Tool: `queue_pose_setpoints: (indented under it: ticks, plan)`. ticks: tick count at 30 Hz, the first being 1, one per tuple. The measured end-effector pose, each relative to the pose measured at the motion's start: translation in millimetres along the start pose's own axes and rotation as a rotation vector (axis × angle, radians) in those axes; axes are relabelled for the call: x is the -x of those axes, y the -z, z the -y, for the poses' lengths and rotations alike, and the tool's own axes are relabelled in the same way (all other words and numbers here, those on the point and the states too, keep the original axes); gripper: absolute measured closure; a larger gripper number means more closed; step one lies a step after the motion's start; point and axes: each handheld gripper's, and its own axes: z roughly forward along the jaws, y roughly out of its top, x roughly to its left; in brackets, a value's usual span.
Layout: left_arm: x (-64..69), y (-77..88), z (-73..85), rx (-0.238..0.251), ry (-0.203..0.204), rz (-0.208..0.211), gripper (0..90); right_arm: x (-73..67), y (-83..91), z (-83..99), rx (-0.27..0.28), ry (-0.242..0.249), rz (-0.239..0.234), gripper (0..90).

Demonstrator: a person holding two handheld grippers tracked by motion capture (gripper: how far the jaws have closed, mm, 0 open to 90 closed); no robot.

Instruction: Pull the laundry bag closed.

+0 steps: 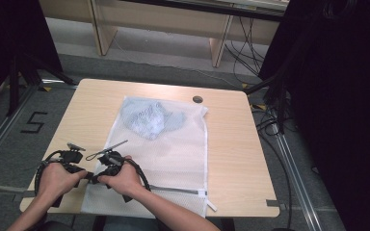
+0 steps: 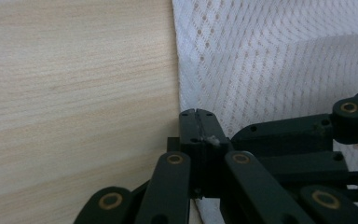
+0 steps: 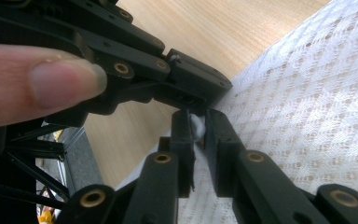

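White mesh laundry bag point(image 1: 166, 159) is laid flat on the counter point(image 1: 231, 144) with clothing point(image 1: 149, 120) inside; left tool point(image 2: 199, 122) is clamped on its near-left edge to anchor it; right tool point(image 3: 196, 133) is narrowed onto a pinch of mesh beside it, likely for pulling.

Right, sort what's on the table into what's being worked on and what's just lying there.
In hand:
white mesh laundry bag, with pale grey-blue garment inside
left gripper, shut on the bag's edge
right gripper, pinching the same edge

Lying about:
small dark round disc at table's far edge
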Motion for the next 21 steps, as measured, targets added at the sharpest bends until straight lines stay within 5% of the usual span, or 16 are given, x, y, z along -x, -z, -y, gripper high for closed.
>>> queue_pose_setpoints:
  ticks: [8,21]
  plan:
    - [3.5,-0.4,1.1,-0.001,-0.054,-0.023,89.9,-1.4,1.8,2.1,0.009,0.027,0.006,86.9]
    - [5.2,-1.0,2.5,0.011,-0.077,-0.034,90.0,-4.1,10.1,7.0,0.009,-0.016,0.069,87.1]
